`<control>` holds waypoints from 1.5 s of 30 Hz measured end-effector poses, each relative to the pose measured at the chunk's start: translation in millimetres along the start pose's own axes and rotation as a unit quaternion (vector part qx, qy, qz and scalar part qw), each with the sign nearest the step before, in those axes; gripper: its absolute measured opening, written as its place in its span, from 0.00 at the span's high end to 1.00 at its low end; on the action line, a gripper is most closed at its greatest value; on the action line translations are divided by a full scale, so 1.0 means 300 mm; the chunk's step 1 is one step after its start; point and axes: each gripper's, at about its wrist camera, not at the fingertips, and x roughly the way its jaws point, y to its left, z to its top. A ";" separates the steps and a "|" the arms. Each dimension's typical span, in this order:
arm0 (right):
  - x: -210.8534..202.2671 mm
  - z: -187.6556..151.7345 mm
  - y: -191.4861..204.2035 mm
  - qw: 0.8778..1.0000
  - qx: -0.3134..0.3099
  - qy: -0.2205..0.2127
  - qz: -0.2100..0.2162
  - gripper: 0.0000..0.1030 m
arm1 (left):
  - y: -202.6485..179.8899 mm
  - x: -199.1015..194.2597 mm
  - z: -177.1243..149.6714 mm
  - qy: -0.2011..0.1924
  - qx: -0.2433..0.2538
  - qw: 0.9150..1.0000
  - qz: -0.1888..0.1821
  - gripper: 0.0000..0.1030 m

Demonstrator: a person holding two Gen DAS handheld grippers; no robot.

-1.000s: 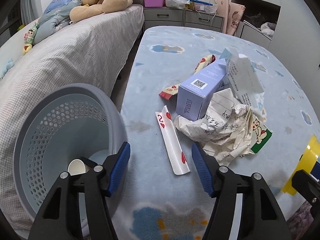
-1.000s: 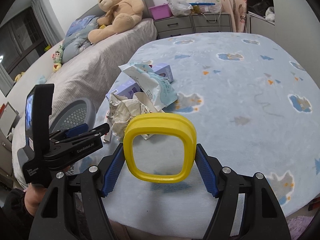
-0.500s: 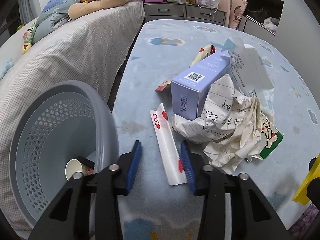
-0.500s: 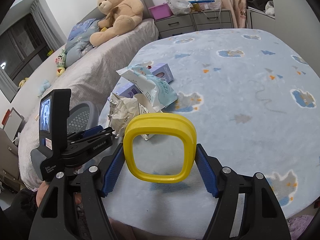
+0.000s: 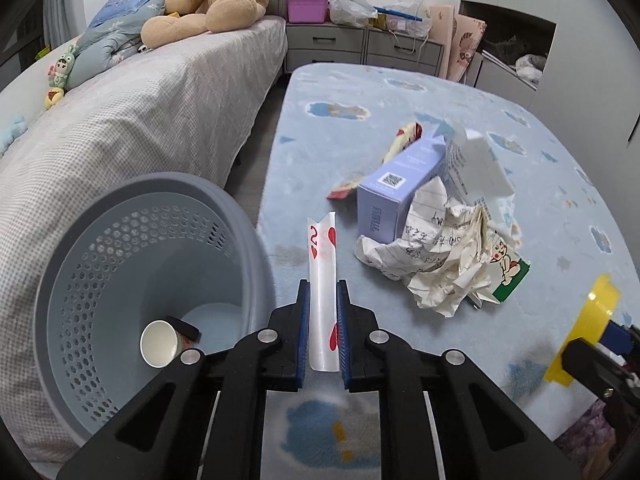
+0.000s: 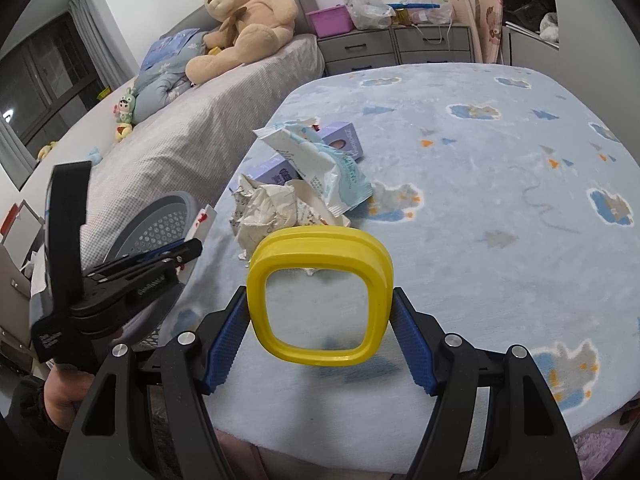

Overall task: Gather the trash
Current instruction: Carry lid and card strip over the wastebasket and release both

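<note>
Left wrist view: the left gripper (image 5: 322, 312) has just been closing, and its blue fingers (image 5: 303, 320) now pinch the near end of a curled playing card (image 5: 323, 276) marked with a red 2 and hearts, which juts forward over the blue blanket (image 5: 400, 120). Just left, the grey perforated basket (image 5: 100, 280) holds a paper cup (image 5: 158, 343). To the right lie a lilac box (image 5: 400, 184) and crumpled paper (image 5: 436, 256), touching each other.

Right wrist view: the right gripper (image 6: 320, 320) has its fingers (image 6: 228, 336) pressed against both sides of a yellow ring (image 6: 319, 292). Beyond it sit the crumpled paper (image 6: 268, 212) and a white wrapper (image 6: 320, 168); the left gripper (image 6: 188, 248) is at the left, near the basket (image 6: 160, 220).
</note>
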 end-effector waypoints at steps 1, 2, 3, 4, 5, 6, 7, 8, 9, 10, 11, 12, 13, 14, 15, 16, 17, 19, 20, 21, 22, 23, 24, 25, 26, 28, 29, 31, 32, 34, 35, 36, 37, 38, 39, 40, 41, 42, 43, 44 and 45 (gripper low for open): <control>0.001 0.001 0.011 1.000 -0.003 0.001 0.001 0.34 | 0.011 -0.017 0.000 -0.006 -0.003 1.000 -0.002 0.88; 0.003 0.002 0.029 1.000 -0.008 0.002 0.002 0.34 | 0.021 -0.032 0.000 -0.011 -0.005 1.000 -0.002 0.88; 0.005 0.003 0.045 1.000 -0.012 0.003 0.003 0.34 | 0.034 -0.052 -0.001 -0.018 -0.008 1.000 -0.002 0.88; 0.007 0.005 0.065 1.000 -0.018 0.004 0.006 0.34 | 0.043 -0.066 0.000 -0.023 -0.010 1.000 -0.003 0.88; 0.010 0.009 0.087 1.000 -0.024 0.005 0.009 0.34 | 0.056 -0.083 -0.001 -0.029 -0.012 1.000 -0.004 0.88; 0.013 0.012 0.104 1.000 -0.027 0.006 0.012 0.34 | 0.071 -0.099 0.001 -0.034 -0.015 0.999 -0.004 0.88; 0.016 0.017 0.126 0.999 -0.032 0.008 0.018 0.34 | 0.088 -0.115 -0.001 -0.039 -0.019 0.999 -0.003 0.88; 0.020 0.024 0.149 0.999 -0.037 0.009 0.023 0.34 | 0.106 -0.130 -0.004 -0.044 -0.024 0.999 -0.002 0.88; 0.023 0.030 0.170 0.999 -0.041 0.009 0.027 0.34 | 0.126 -0.143 -0.005 -0.047 -0.029 0.998 -0.001 0.88; 0.026 0.036 0.190 0.998 -0.046 0.009 0.031 0.34 | 0.141 -0.151 -0.009 -0.049 -0.034 0.998 0.001 0.88; 0.029 0.039 0.209 0.998 -0.050 0.009 0.034 0.34 | 0.162 -0.159 -0.011 -0.050 -0.040 0.998 0.003 0.88; 0.034 0.047 0.234 0.998 -0.056 0.009 0.039 0.34 | 0.183 -0.167 -0.014 -0.051 -0.046 0.998 0.005 0.88; 0.038 0.049 0.250 0.997 -0.060 0.010 0.043 0.34 | 0.201 -0.172 -0.017 -0.052 -0.050 0.997 0.007 0.88; 0.043 0.054 0.267 0.997 -0.063 0.011 0.047 0.34 | 0.223 -0.175 -0.022 -0.051 -0.055 0.997 0.009 0.88; 0.050 0.060 0.286 0.996 -0.067 0.013 0.052 0.34 | 0.246 -0.178 -0.027 -0.050 -0.062 0.997 0.012 0.88; 0.058 0.066 0.304 0.996 -0.071 0.016 0.056 0.34 | 0.264 -0.180 -0.029 -0.049 -0.066 0.997 0.014 0.88; 0.066 0.072 0.323 0.995 -0.076 0.018 0.059 0.34 | 0.285 -0.183 -0.032 -0.049 -0.071 0.996 0.017 0.88; 0.080 0.089 0.360 0.994 -0.086 0.019 0.063 0.34 | 0.322 -0.189 -0.039 -0.050 -0.079 0.995 0.024 0.88; 0.087 0.099 0.380 0.993 -0.093 0.020 0.066 0.34 | 0.344 -0.190 -0.042 -0.050 -0.085 0.995 0.030 0.88; 0.093 0.106 0.395 0.993 -0.097 0.020 0.069 0.34 | 0.367 -0.191 -0.045 -0.049 -0.092 0.994 0.035 0.88; 0.099 0.115 0.413 0.992 -0.104 0.021 0.071 0.34 | 0.386 -0.189 -0.047 -0.048 -0.098 0.993 0.036 0.88; 0.108 0.127 0.435 0.991 -0.113 0.022 0.074 0.34 | 0.405 -0.188 -0.050 -0.046 -0.106 0.993 0.037 0.88; 0.116 0.139 0.452 0.989 -0.121 0.022 0.075 0.34 | 0.426 -0.189 -0.052 -0.046 -0.113 0.992 0.039 0.88; 0.123 0.149 0.470 0.988 -0.129 0.023 0.076 0.34 | 0.440 -0.190 -0.052 -0.046 -0.117 0.991 0.043 0.88; 0.134 0.159 0.488 0.987 -0.136 0.025 0.079 0.34 | 0.457 -0.191 -0.054 -0.047 -0.122 0.990 0.046 0.88; 0.154 0.174 0.520 0.985 -0.148 0.031 0.083 0.34 | 0.483 -0.192 -0.056 -0.047 -0.131 0.989 0.051 0.88; 0.168 0.183 0.539 0.984 -0.156 0.034 0.085 0.34 | 0.493 -0.193 -0.059 -0.046 -0.136 0.988 0.053 0.88; 0.189 0.196 0.568 0.981 -0.167 0.039 0.089 0.34 | 0.520 -0.191 -0.062 -0.045 -0.147 0.987 0.055 0.88; 0.205 0.203 0.585 0.980 -0.173 0.043 0.091 0.34 | 0.532 -0.190 -0.065 -0.044 -0.150 0.986 0.056 0.88; 0.235 0.210 0.613 0.977 -0.183 0.051 0.095 0.34 | 0.559 -0.185 -0.071 -0.041 -0.157 0.985 0.059 0.88; 0.253 0.213 0.625 0.976 -0.187 0.056 0.097 0.34 | 0.564 -0.184 -0.073 -0.039 -0.159 0.985 0.060 0.88; 0.270 0.213 0.634 0.975 -0.190 0.060 0.098 0.34 | 0.574 -0.178 -0.076 -0.036 -0.162 0.984 0.061 0.88; 0.287 0.212 0.643 0.974 -0.192 0.065 0.100 0.34 | 0.580 -0.174 -0.078 -0.033 -0.164 0.984 0.062 0.88; 0.302 0.208 0.651 0.973 -0.194 0.070 0.102 0.34 | 0.588 -0.169 -0.079 -0.031 -0.166 0.984 0.062 0.88; 0.323 0.204 0.659 0.972 -0.196 0.077 0.104 0.34 | 0.594 -0.163 -0.081 -0.028 -0.167 0.984 0.063 0.88; 0.336 0.199 0.663 0.971 -0.198 0.082 0.106 0.34 | 0.597 -0.159 -0.082 -0.026 -0.168 0.983 0.064 0.88; 0.352 0.193 0.667 0.970 -0.198 0.087 0.109 0.34 | 0.602 -0.155 -0.083 -0.024 -0.168 0.983 0.064 0.88; 0.364 0.189 0.670 0.969 -0.198 0.092 0.112 0.34 | 0.607 -0.153 -0.085 -0.022 -0.168 0.983 0.065 0.88; 0.371 0.183 0.670 0.969 -0.198 0.095 0.114 0.34 | 0.609 -0.149 -0.085 -0.020 -0.168 0.983 0.066 0.88; 0.379 0.180 0.673 0.968 -0.199 0.098 0.115 0.34 | 0.611 -0.147 -0.086 -0.019 -0.168 0.983 0.066 0.88; 0.386 0.177 0.677 0.968 -0.201 0.099 0.116 0.34 | 0.613 -0.144 -0.087 -0.018 -0.167 0.983 0.067 0.88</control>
